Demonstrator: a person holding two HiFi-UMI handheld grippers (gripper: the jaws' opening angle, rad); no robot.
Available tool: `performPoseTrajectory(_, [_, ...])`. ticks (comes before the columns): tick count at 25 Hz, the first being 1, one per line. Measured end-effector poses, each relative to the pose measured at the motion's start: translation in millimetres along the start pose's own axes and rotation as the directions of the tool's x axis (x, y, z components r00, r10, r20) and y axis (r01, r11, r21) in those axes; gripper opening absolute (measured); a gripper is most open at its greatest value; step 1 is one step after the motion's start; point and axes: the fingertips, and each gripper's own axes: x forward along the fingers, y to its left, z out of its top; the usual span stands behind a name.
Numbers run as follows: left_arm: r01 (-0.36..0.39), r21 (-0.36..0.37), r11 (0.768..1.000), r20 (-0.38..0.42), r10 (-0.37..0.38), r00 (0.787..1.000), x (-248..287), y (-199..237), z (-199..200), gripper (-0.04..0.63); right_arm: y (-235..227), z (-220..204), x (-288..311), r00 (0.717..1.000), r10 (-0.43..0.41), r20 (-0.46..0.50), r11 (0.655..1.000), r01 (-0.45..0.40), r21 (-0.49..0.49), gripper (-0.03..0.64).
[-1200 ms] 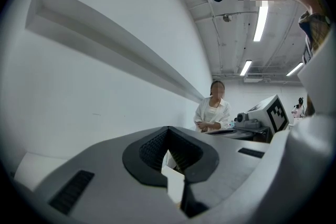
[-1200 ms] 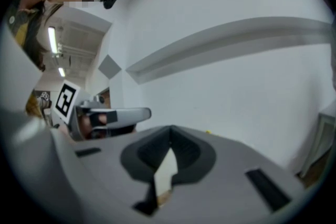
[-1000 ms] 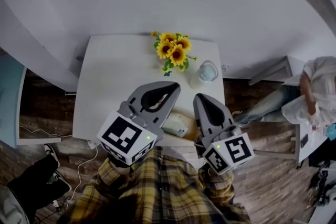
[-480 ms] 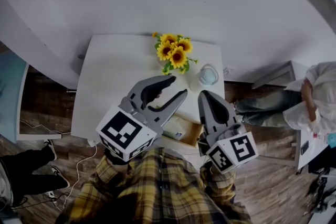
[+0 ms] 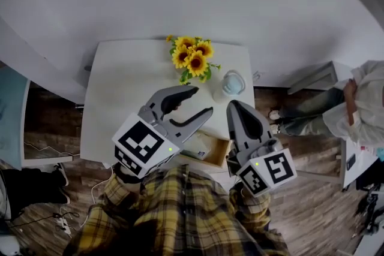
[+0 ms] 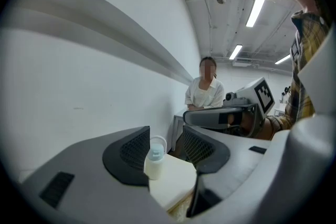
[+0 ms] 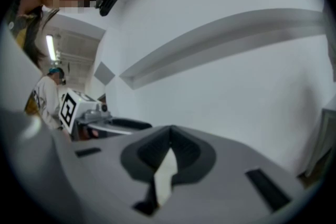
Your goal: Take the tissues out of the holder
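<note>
Left claw point(image 5: 203, 101), shut 1 second ago, opening, empty.

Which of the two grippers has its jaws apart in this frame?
The left gripper: its jaws are opening, with nothing held between them. The right gripper has its jaws closed together at the tips.

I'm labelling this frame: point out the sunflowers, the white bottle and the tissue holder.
sunflowers point(image 5: 191, 58), head view, yellow blooms
white bottle point(image 5: 233, 83), head view, pale blue lid
tissue holder point(image 5: 221, 155), head view, wooden side wall
</note>
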Motion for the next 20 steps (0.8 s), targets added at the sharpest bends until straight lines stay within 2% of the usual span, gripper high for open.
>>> performPoseTrajectory(4, [0.09, 0.074, 0.993, -0.138, -0.08, 0.987, 15.7, -9.2, -25.3, 0.192, -9.5, -2.8, -4.5, 1.0, -0.019, -0.006, 1.0, 0.019, 0.008, 0.011])
performPoseTrajectory(6, [0.147, 0.089, 0.985, -0.221, -0.125, 0.967, 21.0, -16.0, -44.8, 0.192, -11.8, -6.2, -6.3, 1.0, -0.023, -0.015, 1.0, 0.023, 0.012, 0.011])
performPoseTrajectory(8, [0.206, 0.095, 0.974, -0.306, -0.169, 0.937, 24.2, -24.3, -68.3, 0.192, -13.5, -9.5, -8.0, 0.999, -0.025, -0.022, 0.999, 0.026, 0.02, 0.011])
performPoseTrajectory(10, [0.269, 0.09, 0.959, -0.39, -0.215, 0.895, 25.2, -33.3, -95.7, 0.192, -15.9, -12.8, -8.1, 0.999, -0.027, -0.027, 0.999, 0.028, 0.027, 0.011])
performPoseTrajectory(14, [0.377, 0.054, 0.925, -0.542, -0.29, 0.789, 17.0, -52.0, -152.8, 0.192, -16.5, -20.9, -10.9, 0.999, -0.028, -0.042, 0.999, 0.03, 0.041, 0.011])
performPoseTrajectory(20, [0.465, 0.008, 0.885, -0.68, -0.336, 0.651, 5.9, -63.7, -216.0, 0.192, -16.4, -35.9, -11.3, 0.997, -0.031, -0.07, 0.996, 0.036, 0.079, 0.011])
